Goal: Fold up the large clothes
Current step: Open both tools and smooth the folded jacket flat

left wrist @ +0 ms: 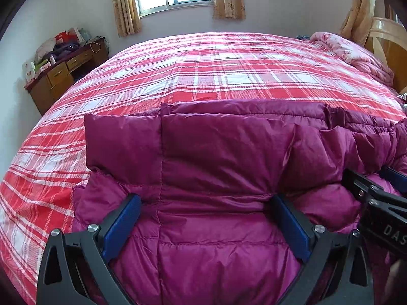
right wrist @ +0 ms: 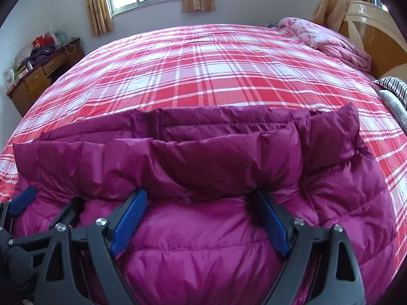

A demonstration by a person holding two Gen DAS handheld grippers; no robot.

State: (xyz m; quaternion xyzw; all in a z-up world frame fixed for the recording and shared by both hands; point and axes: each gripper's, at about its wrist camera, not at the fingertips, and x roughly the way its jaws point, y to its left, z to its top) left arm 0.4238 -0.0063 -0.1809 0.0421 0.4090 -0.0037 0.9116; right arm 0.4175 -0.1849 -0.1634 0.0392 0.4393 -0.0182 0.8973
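The magenta quilted down jacket (left wrist: 223, 167) lies on the near edge of the plaid-sheeted bed (left wrist: 203, 71), already doubled over itself, its upper layer ending in a puffy ridge; a further fold and squaring seem left to do. The left gripper (left wrist: 204, 203) and right gripper (right wrist: 201, 198) both rest with blue-padded fingers (right wrist: 129, 218) spread wide, grasping nothing, tips at the fold's edge. The shell is glossy, slippery nylon, stitched into soft baffles.

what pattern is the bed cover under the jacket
Red, pink and white plaid bed cover, clearest in the right wrist view.
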